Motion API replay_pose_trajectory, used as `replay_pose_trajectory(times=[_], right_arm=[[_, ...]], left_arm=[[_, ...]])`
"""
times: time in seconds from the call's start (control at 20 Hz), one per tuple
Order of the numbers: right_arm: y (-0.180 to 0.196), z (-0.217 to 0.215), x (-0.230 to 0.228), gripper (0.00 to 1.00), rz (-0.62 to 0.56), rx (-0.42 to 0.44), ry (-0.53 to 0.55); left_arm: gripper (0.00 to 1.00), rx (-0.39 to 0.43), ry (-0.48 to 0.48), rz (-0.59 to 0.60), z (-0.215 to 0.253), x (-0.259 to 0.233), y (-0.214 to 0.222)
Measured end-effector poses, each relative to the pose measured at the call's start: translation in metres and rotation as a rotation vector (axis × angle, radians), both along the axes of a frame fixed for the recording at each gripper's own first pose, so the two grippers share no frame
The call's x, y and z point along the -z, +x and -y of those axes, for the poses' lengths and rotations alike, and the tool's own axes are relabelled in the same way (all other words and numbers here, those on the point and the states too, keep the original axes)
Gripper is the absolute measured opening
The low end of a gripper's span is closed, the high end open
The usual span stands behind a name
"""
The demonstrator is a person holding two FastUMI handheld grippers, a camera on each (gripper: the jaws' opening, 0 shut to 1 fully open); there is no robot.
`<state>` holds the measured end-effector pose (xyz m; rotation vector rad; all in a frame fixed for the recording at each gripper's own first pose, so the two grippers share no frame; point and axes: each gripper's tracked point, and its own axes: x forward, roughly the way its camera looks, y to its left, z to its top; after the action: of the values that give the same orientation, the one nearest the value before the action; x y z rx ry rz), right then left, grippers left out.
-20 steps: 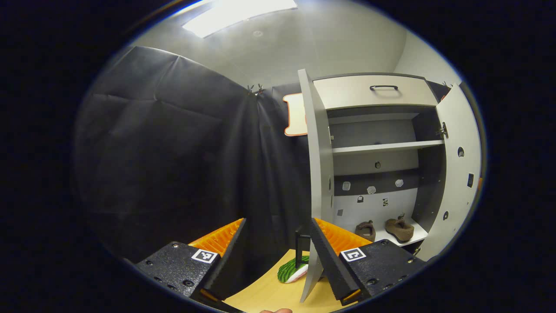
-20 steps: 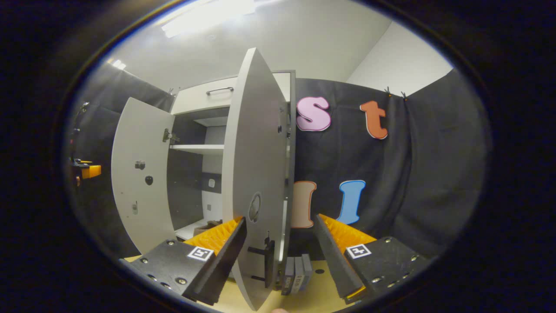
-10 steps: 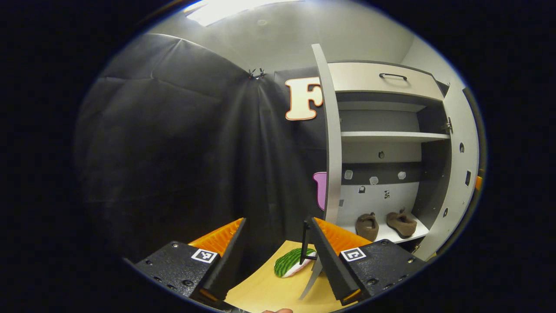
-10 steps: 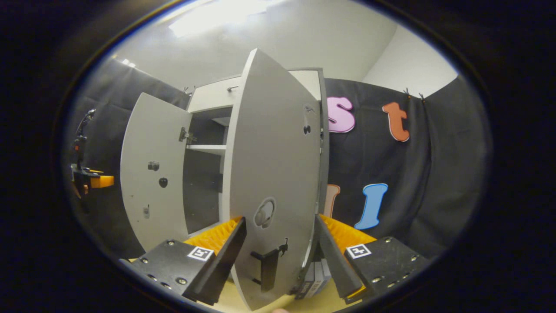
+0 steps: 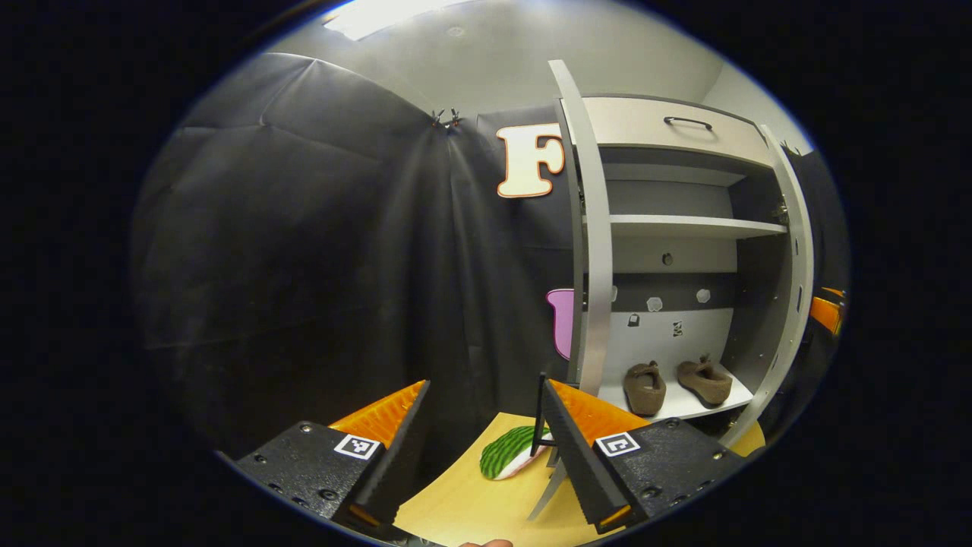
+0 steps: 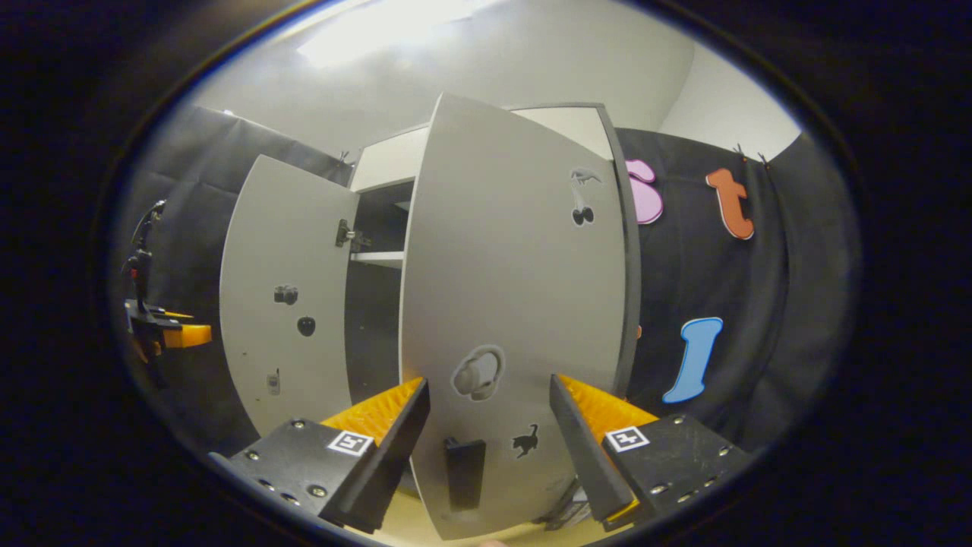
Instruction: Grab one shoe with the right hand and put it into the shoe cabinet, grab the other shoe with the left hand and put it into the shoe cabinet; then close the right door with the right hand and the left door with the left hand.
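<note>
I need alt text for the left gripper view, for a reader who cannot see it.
An open shoe cabinet holds two brown shoes on its bottom shelf, seen between its left door and right door. The open left gripper points at the left door's edge above a wooden table.

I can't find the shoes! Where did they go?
In the left gripper view, both brown shoes sit side by side on the shoe cabinet's bottom shelf, between the two open doors.
</note>
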<state>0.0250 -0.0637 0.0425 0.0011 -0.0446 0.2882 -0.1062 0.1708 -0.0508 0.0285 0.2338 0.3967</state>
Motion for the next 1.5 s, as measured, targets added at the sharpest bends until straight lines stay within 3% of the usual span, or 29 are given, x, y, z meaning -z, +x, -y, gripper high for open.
replay_pose_trajectory(times=[0.5,1.3,1.5], right_arm=[[0.020,-0.022,0.016,0.95,-0.023,-0.008,-0.031],[0.021,-0.021,0.024,0.95,-0.044,0.022,-0.026],[0.020,-0.020,0.027,0.95,-0.053,0.032,-0.026]], left_arm=[[0.88,-0.014,-0.039,0.002,-0.008,0.009,-0.001],[0.89,0.116,0.002,-0.032,0.018,0.024,0.029],[0.84,0.129,0.028,-0.038,0.020,0.023,0.032]])
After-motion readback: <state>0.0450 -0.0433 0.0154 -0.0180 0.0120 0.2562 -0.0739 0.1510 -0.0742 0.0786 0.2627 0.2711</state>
